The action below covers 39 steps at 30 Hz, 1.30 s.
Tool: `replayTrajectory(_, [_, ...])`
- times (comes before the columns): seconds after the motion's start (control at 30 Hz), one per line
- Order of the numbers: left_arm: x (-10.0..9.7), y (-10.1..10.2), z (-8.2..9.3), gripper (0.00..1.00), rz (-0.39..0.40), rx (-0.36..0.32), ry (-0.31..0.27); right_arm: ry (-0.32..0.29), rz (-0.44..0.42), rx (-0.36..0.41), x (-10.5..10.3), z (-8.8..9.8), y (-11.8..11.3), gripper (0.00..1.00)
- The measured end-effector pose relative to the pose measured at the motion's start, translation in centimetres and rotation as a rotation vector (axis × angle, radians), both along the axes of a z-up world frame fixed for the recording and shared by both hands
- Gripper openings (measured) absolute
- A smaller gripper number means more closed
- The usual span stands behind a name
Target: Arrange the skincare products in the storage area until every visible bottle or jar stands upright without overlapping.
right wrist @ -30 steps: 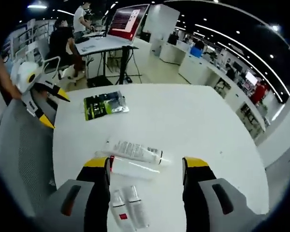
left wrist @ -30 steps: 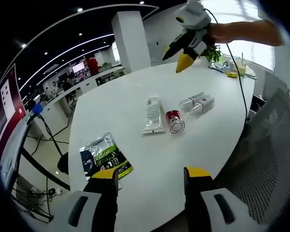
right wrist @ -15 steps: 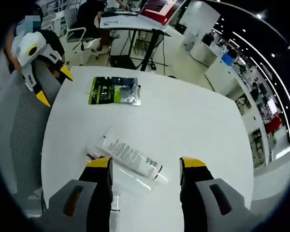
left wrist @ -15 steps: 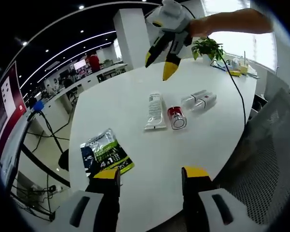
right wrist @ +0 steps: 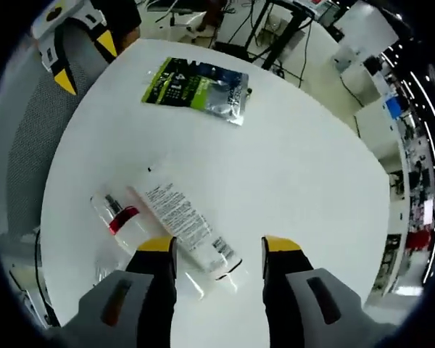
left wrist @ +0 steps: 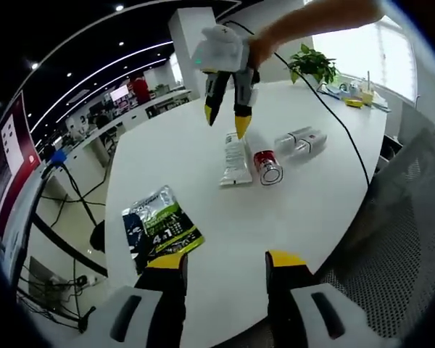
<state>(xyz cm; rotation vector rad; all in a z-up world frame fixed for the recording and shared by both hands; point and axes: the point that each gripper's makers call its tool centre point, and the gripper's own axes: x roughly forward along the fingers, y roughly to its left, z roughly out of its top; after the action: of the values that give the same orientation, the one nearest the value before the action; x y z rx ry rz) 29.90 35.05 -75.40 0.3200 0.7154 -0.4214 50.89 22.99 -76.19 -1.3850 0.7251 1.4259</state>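
Note:
A white tube lies flat on the round white table. Beside it lies a clear bottle with a red band, and past that a pair of small clear bottles, also on their sides. My right gripper hangs open, pointing down just above the tube's far end. In the right gripper view the tube runs between the open fingers of my right gripper, with the red-banded bottle to its left. My left gripper stands open at the table's near edge, holding nothing, and appears as my left gripper at top left.
A green and silver sachet pack lies flat near the left gripper, also seen as the pack. A grey mesh chair stands at the table's edge. A potted plant and small items sit at the far side.
The right gripper has come in from the table's far side and dropped over the white tube, now pointing down at it. The left gripper has stayed near the table's edge.

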Motion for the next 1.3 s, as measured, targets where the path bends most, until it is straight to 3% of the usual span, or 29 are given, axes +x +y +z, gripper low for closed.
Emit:
replayTrajectory(0.2, [0.0, 0.1, 0.0, 0.42, 0.008, 0.0, 0.0, 0.033, 0.116, -0.091, -0.9, -1.7, 0.3, 0.42])
replayTrajectory(0.5, [0.0, 0.3, 0.1, 0.39, 0.01, 0.004, -0.002, 0.074, 0.188, -0.167, -1.4, -3.2, 0.3, 0.44])
replayTrajectory(1.03, [-0.2, 0.2, -0.3, 0.36, -0.008, 0.017, 0.013, 0.084, 0.208, -0.213, -0.9, -5.0, 0.2, 0.38])
replayTrajectory(1.3, [-0.3, 0.2, -0.4, 0.35, -0.015, 0.021, 0.015, 0.123, 0.221, -0.245, -1.3, -5.3, 0.1, 0.34])
